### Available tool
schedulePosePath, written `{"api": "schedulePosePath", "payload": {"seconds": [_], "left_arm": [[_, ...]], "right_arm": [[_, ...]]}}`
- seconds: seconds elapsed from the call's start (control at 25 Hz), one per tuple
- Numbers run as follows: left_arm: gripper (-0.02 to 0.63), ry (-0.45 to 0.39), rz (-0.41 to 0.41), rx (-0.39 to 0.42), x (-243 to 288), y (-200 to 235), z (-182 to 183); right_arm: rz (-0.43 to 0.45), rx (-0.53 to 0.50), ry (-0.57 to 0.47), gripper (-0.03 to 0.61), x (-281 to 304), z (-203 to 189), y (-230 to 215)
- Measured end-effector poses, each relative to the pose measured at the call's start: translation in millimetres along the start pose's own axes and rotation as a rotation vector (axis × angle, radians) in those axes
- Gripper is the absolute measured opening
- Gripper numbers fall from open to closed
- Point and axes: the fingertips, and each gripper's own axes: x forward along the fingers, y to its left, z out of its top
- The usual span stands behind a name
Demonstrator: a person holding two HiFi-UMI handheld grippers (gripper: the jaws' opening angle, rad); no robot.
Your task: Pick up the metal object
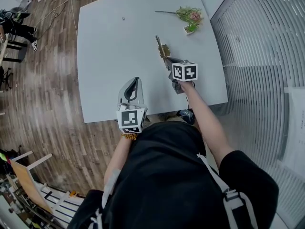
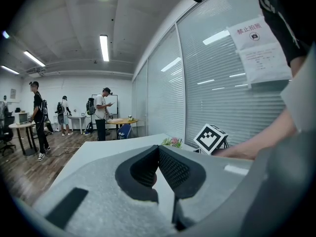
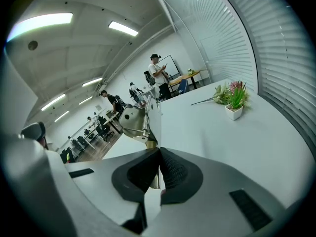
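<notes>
Pickup looks essentially done. The right claw (image 3: pixel 158 154) is pinching the metal object (image 3: pixel 138 120), a spring-loaded bracket with a brass-toned base, by its lower end. The piece stands up out of the pads. It seems to ride clear of the desk (image 1: pixel 119 56), though no view shows the gap beneath it plainly. What may be left, at a guess: raise it further or hold it steady.

Location: the object sits on the person's side of the potted plant (image 1: pixel 190 28) and a little left of it, apart from it.

Pose: the right arm reaches forward over the desk edge, forearm bare, claw aimed away from the body. The left arm is bent and kept close. The left claw (image 2: pixel 158 149) is pressed together on nothing, hovering nearer the person than the plant and well left of it.
</notes>
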Motion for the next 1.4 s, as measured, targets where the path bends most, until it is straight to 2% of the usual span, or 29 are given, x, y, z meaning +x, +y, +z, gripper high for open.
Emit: {"api": "schedulePosePath", "payload": {"seconds": [0.6,1.08,1.4], "left_arm": [[0.006,-0.022,-0.021,-0.002,-0.5,0.3,4.8],[0.006,-0.023,-0.024,-0.008,-2.6,-7.8,0.8],[0.006,-0.020,-0.042,-0.001,-5.4,-9.6,1.2]], "right_arm": [[0.110,-0.027,-0.164,0.005,-37.1,50.3,59.0],[0.189,-0.101,-0.279,0.003,-78.6,87.3,98.4],[0.245,-0.184,-0.421,0.003,-117.5,114.5,130.0]]}}
